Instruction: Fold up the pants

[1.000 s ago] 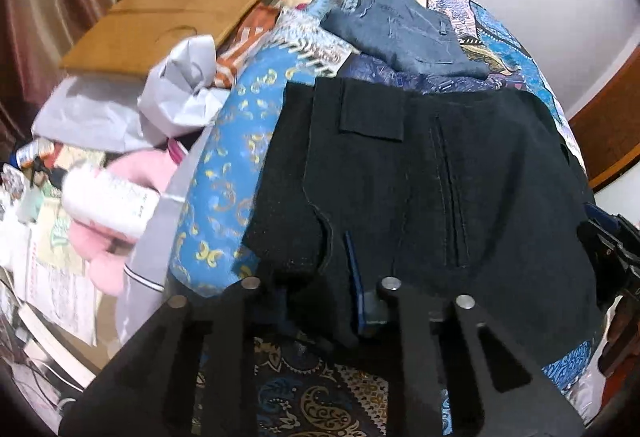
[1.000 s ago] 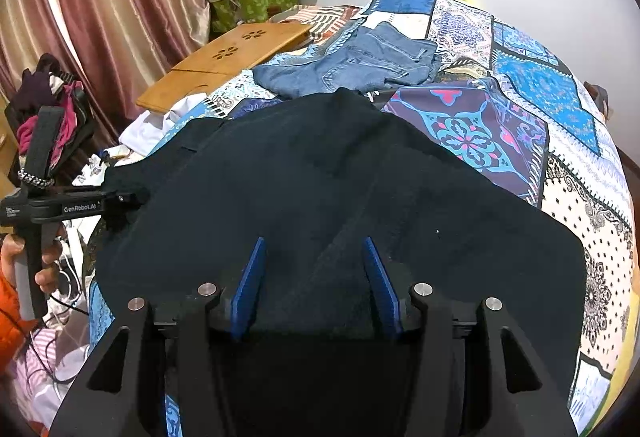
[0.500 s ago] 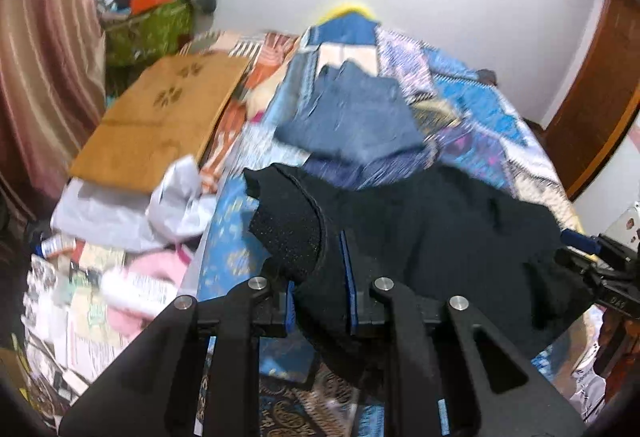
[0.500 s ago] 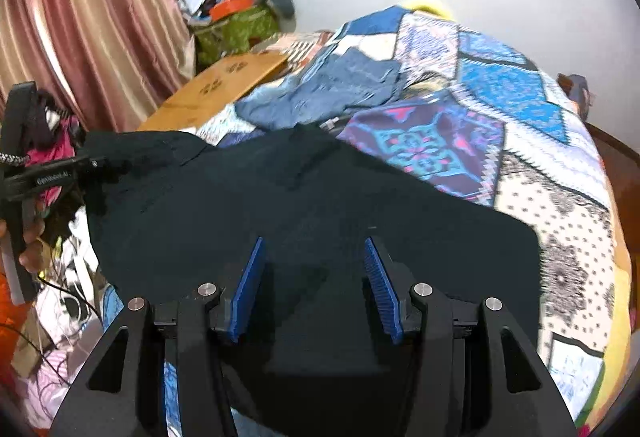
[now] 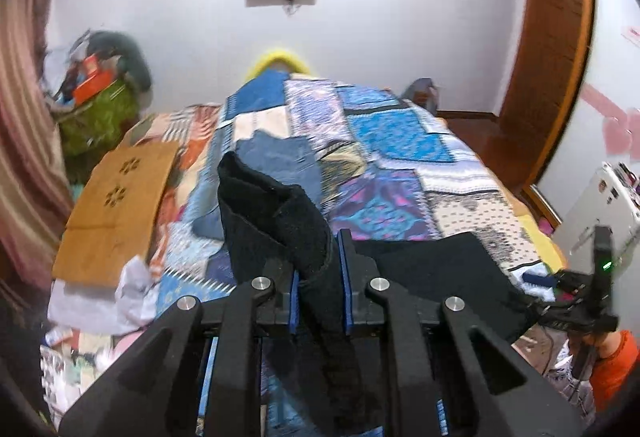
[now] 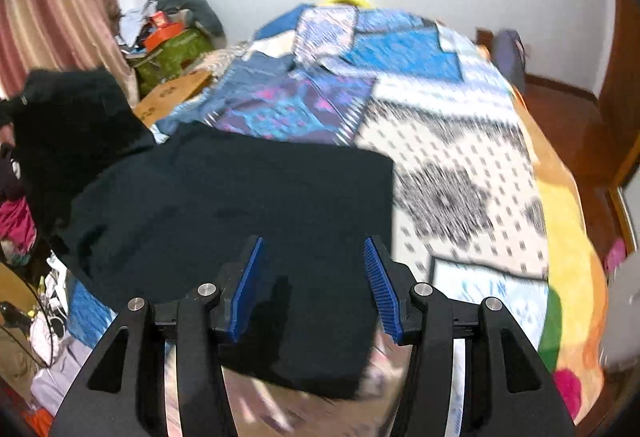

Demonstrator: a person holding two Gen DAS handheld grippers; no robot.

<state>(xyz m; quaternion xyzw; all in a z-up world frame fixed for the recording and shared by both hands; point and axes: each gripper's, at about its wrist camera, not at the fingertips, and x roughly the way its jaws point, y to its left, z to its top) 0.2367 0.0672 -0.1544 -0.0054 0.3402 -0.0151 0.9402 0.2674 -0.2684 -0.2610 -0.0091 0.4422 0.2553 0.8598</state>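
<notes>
The black pants (image 6: 248,197) lie across the near end of a bed with a patchwork quilt (image 6: 460,165). My left gripper (image 5: 320,277) is shut on a bunched edge of the pants (image 5: 280,221), lifted so the cloth stands up between the blue pads. From the right wrist view that raised end (image 6: 72,117) shows at the far left. My right gripper (image 6: 312,285) is open, its blue pads wide apart above the near edge of the pants, holding nothing. It also shows at the right of the left wrist view (image 5: 576,301).
Folded blue jeans (image 5: 280,161) lie farther up the bed. A wooden board (image 5: 116,209), crumpled paper (image 5: 132,285) and floor clutter sit left of the bed. A green bag (image 6: 172,53) and curtain stand at the back left. A wooden door frame (image 5: 548,49) is at the right.
My left gripper has lifted its end of the pants up and tilted toward the wall. My right gripper has moved back toward the near edge, and the pants have slid right.
</notes>
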